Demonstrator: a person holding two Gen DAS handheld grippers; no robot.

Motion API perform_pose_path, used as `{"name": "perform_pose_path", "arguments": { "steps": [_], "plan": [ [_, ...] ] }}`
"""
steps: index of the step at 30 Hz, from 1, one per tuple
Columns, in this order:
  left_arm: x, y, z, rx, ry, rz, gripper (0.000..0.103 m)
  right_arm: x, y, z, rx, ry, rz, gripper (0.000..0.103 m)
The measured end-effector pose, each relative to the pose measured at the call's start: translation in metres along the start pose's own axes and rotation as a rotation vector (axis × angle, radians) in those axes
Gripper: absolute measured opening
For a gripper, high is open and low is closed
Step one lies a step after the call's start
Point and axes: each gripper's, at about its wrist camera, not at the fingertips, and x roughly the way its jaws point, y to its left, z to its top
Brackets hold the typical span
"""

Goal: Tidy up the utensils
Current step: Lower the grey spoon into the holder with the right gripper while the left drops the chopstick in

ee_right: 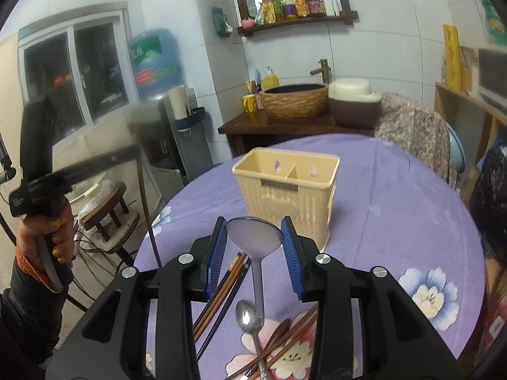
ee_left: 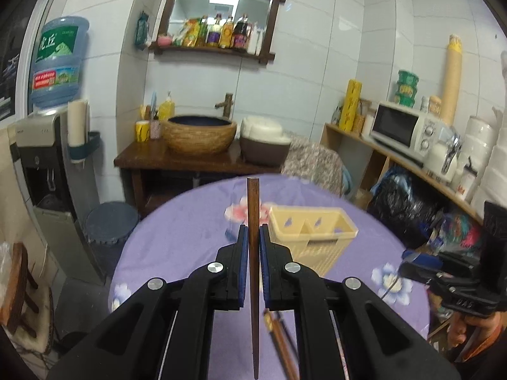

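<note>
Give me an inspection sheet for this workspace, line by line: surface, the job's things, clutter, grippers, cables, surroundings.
Surface: round table under a purple floral cloth.
Job's things: cream two-compartment utensil holder, upright, nothing seen inside; large metal spoon, small spoon and loose chopsticks lying on the cloth.
Clutter: nothing seen on the table besides the utensils.
Grippers: left gripper holds one brown chopstick, lifted; right gripper open, its fingers either side of the large spoon's bowl.
Cables: dark cables on the floor by a stool.
Surroundings: basin, water dispenser, microwave, mirror shelf with bottles.
</note>
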Motion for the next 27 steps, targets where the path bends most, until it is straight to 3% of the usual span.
{"name": "perform_pose_path", "arguments": {
  "steps": [5,11,13,17,27],
  "plan": [
    [0.002,-0.015,0.070,-0.029,-0.118,-0.096,0.008,-0.014,-0.004,0.069,-0.002,-0.139,-0.033,0.036],
    [0.031,-0.039,0.116,-0.049,-0.231,-0.073,0.008,-0.007,-0.011,0.121,-0.021,-0.223,-0.109,0.036],
    [0.044,-0.049,0.115,-0.029,-0.272,-0.033,0.008,0.008,-0.018,0.124,-0.017,-0.224,-0.136,0.036],
    [0.075,-0.055,0.094,-0.017,-0.278,0.007,0.008,0.041,-0.031,0.105,0.009,-0.185,-0.156,0.036],
    [0.122,-0.034,0.018,-0.007,-0.125,0.031,0.008,0.097,-0.047,0.037,0.026,-0.054,-0.171,0.036]
  ]
}}
